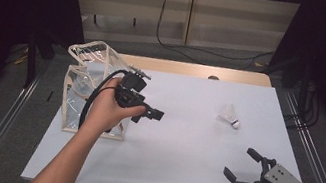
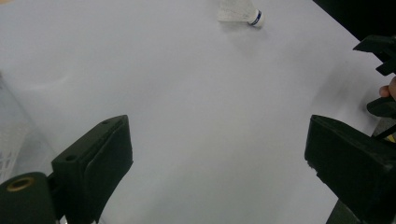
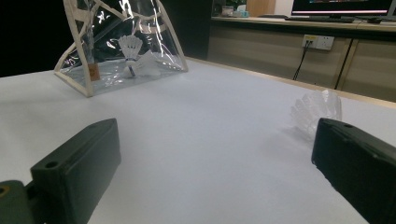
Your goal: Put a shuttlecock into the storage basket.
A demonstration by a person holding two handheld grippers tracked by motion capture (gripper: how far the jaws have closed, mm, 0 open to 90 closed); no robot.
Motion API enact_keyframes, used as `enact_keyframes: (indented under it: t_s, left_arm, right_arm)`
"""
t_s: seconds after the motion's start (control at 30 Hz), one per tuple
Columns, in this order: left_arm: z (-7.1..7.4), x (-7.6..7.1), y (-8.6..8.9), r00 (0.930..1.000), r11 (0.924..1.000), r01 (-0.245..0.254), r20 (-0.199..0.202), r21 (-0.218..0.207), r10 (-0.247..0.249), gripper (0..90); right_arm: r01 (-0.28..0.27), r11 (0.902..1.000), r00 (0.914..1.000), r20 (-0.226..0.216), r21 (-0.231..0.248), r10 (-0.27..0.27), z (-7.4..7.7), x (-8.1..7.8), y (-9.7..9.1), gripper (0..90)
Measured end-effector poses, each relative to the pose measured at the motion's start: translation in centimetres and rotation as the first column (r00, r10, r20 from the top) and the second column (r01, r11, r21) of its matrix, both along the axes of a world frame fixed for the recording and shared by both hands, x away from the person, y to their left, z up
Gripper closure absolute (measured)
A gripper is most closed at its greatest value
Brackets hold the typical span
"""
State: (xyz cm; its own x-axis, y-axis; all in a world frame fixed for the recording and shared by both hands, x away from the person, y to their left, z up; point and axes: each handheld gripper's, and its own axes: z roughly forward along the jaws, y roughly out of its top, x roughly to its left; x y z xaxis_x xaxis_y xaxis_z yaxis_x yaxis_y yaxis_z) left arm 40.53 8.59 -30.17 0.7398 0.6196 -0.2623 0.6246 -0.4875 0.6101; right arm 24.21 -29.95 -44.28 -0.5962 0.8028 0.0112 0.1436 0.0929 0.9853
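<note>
a white-topped table (image 1: 178, 140) fills the centre of the high view, a wooden edge at its far side. grey floor (image 1: 208, 56) surrounds it. beige cabinets (image 1: 225, 16) cross the top, a black cable (image 1: 163, 20) hanging down. both upper corners lie dark.

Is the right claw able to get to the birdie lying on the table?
Probably yes. The right claw is open and empty, and only bare white table lies between it and the birdie.
</note>
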Motion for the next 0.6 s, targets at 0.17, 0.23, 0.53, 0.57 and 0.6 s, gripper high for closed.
enact_keyframes:
  t_s: [0.17, 0.23, 0.53, 0.57, 0.6]
  left_arm:
    - [-0.7, -0.1, -0.3, 1.0000, 1.0000, 0.001, 0.000, -0.001, -0.001, 7.3]
    - [-1.0, -0.2, -0.4, 1.0000, 1.0000, 0.005, 0.005, 0.000, -0.005, 7.4]
    - [-2.1, -0.3, -0.8, 0.9999, 1.0000, 0.000, 0.016, 0.003, 0.000, 7.4]
    - [-2.3, -0.3, -0.9, 0.9999, 1.0000, -0.002, 0.015, -0.001, 0.002, 7.4]
    - [-2.4, -0.4, -1.0, 0.9999, 1.0000, -0.007, 0.010, -0.005, 0.007, 7.4]
  right_arm:
    - [0.000, 1.0000, 1.0000, 0.000, 0.000, 0.000, 0.0, 0.0, 0.0, 0.7]
    - [0.000, 1.0000, 1.0000, -0.001, 0.001, 0.000, 0.0, 0.0, 0.0, 0.7]
    - [0.002, 1.0000, 1.0000, -0.002, 0.001, -0.002, 0.0, 0.0, 0.0, 0.7]
    - [0.003, 1.0000, 1.0000, -0.003, 0.001, -0.003, 0.0, 0.0, 0.0, 0.7]
    - [0.003, 1.0000, 1.0000, -0.002, 0.001, -0.003, 0.0, 0.0, -0.1, 0.7]
